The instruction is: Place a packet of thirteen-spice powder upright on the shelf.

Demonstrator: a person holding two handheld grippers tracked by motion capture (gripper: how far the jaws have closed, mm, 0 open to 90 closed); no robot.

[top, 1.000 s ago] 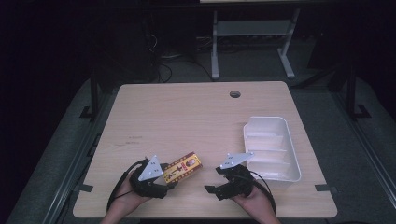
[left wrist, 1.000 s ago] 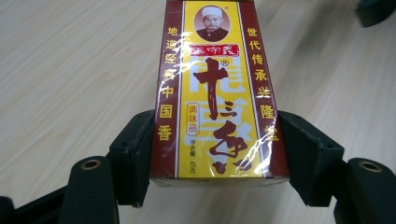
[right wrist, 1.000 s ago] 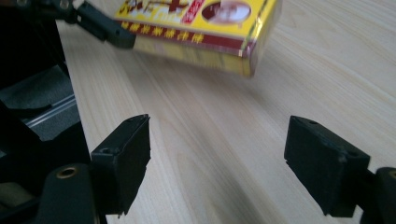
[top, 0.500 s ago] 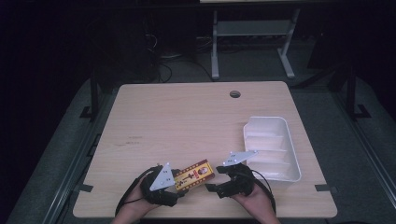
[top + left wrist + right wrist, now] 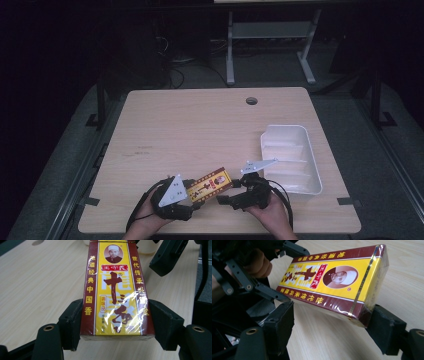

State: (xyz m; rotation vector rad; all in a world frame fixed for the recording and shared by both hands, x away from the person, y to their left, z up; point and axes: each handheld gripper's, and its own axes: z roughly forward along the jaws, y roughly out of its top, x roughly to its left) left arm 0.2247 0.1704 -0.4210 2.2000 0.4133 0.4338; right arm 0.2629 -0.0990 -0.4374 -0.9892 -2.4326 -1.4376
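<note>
A yellow and maroon box [image 5: 116, 290], wrapped in clear film and printed with Chinese characters and a small portrait, is held lengthwise above the near edge of the wooden table [image 5: 200, 130], between the two grippers. In the left gripper view, the left gripper [image 5: 113, 322] has its two black jaws pressed against the box's long sides near its lower end, clamped on it. In the right gripper view, the far end of the box [image 5: 332, 280] sits between the jaws of the right gripper [image 5: 329, 322]; these stand apart, the right-hand jaw at or just under the box's corner, the other clear of it with a gap. Whether that corner is touched cannot be told. From the high view, the box [image 5: 210, 184] lies tilted between the left gripper [image 5: 192, 195] and the right gripper [image 5: 227, 192], each held in a hand at the bottom of the view. A white rectangular tray [image 5: 300, 150] rests on the table just beyond the right gripper. A round cable hole [image 5: 251, 101] sits near the table's far edge.
</note>
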